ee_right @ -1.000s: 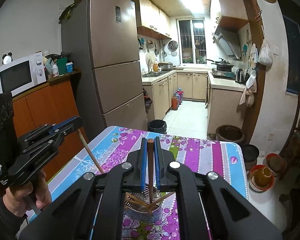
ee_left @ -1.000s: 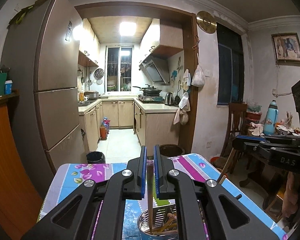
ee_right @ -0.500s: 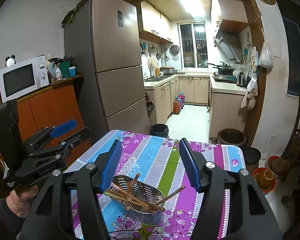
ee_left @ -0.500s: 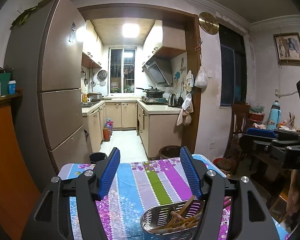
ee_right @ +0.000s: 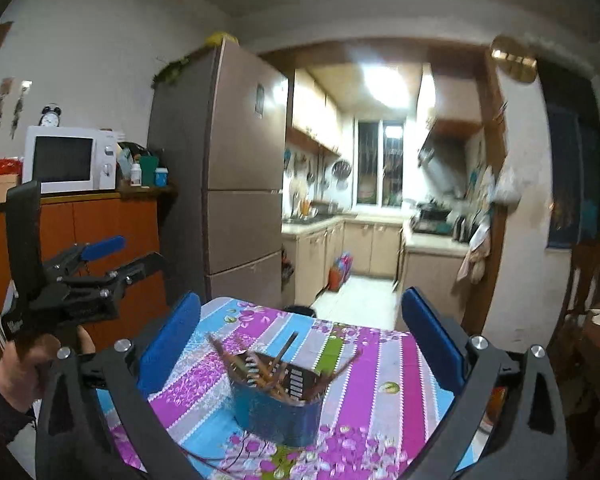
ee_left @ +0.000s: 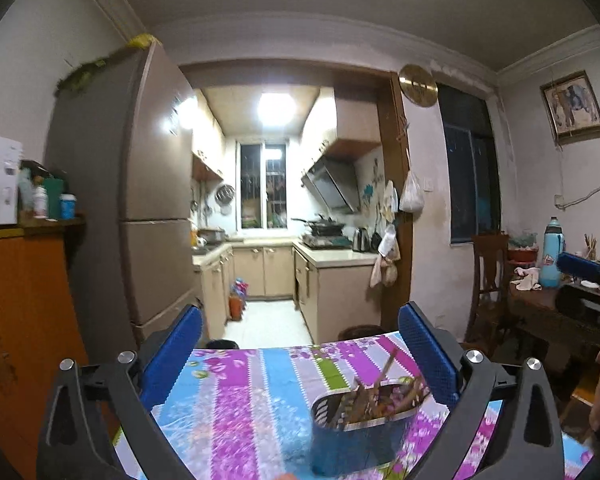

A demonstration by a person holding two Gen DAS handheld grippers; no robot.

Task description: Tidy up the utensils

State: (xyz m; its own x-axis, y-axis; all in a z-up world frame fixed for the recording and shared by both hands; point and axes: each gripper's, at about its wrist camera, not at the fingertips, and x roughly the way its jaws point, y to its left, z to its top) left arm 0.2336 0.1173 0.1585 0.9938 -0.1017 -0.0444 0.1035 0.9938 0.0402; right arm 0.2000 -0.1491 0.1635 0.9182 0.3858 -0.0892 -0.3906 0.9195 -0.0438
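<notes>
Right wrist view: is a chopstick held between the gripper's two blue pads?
No, the right gripper is wide open with nothing between its pads; the chopsticks sit in the holder.

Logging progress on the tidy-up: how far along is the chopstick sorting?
Done: brown wooden chopsticks stand in the slotted metal holder on the striped floral tablecloth. In hand: nothing; left gripper and right gripper jaws have just opened, empty. Left: no loose utensils visible.

Left gripper points level toward the utensil holder, jaws just opened wide, nothing between them; right gripper likewise, level before the holder; left hand grips its handle.
</notes>
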